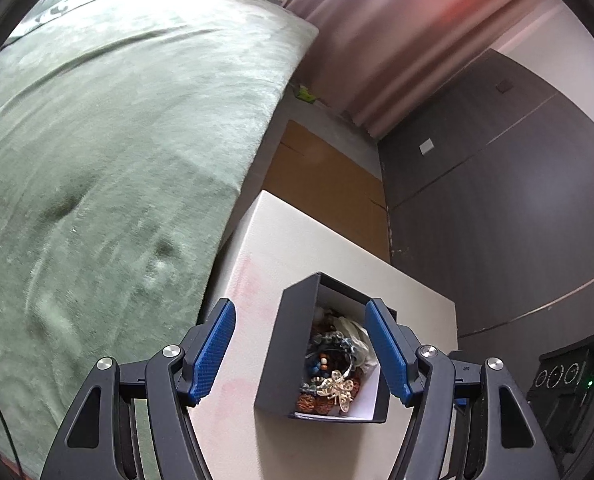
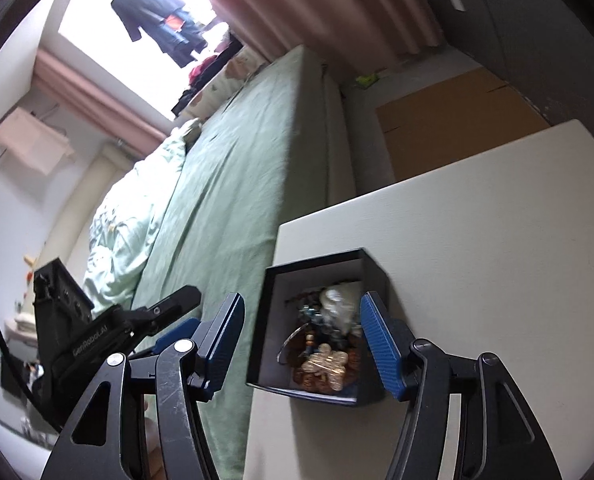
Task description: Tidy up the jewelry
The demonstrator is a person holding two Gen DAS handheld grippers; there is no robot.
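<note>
Small open black cardboard box with a white lining (image 1: 297, 344) sits on the white rectangular tabletop (image 1: 413, 312), near the edge that faces the bed with the green blanket (image 1: 117, 160). Jewelry is already piled inside: a gold filigree brooch, butterfly or flower shaped (image 1: 339, 390), on top, a string of blue and brown beads (image 1: 325, 356) behind it, and something white and crumpled (image 2: 339, 300) at the back. Left gripper (image 1: 301, 354): blue-padded jaws spread wide, nothing between the pads, framing the box from above. Right gripper (image 2: 301, 344): same, jaws apart and empty, box interior between its fingers in the right wrist view. Both point down at a slant into the box mouth; neither touches the box or its contents, as far as I can tell. Left gripper's body shows at the lower left of the right wrist view, so the two sit side by side, about equally near. The box lies straight ahead and below both sets of fingers. No loose jewelry visible on the tabletop; my read is the sorting is done or nearly so.
</note>
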